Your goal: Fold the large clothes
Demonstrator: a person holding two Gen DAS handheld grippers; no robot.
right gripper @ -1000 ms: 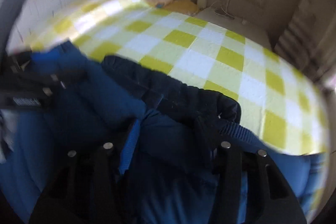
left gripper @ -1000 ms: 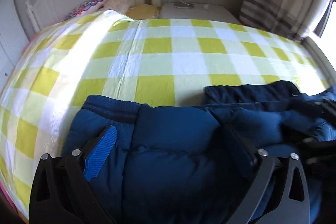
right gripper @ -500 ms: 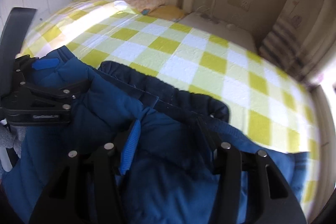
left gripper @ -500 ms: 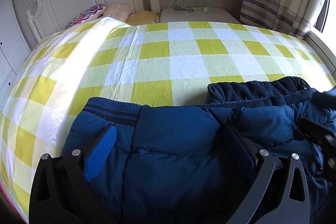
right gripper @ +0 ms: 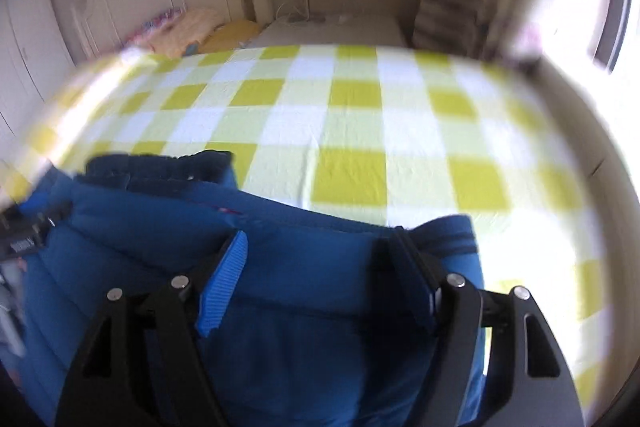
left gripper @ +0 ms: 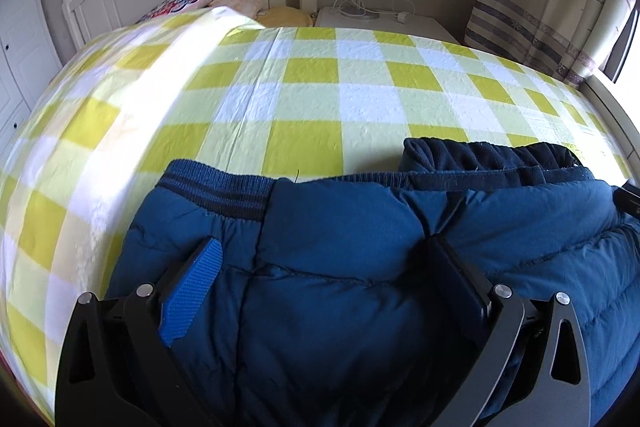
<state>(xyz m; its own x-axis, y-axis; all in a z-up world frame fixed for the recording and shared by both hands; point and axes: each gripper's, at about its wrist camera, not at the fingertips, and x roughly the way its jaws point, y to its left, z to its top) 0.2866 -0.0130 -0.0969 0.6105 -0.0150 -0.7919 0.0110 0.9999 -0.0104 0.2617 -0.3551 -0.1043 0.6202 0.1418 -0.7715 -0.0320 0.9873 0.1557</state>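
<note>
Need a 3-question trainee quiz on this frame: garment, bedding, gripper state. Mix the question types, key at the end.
1. True or false: the padded blue garment with a ribbed waistband lies on a yellow-and-white checked bed sheet.
2. Multiple choice: between the open fingers of the left hand-held gripper there is A) bare sheet, B) blue padded fabric, C) a pillow.
3. Fill in: the right hand-held gripper has its jaws opening over the garment's ____ corner, as its own camera shows it.

Key: 1 true; 2 B; 3 right.
</note>
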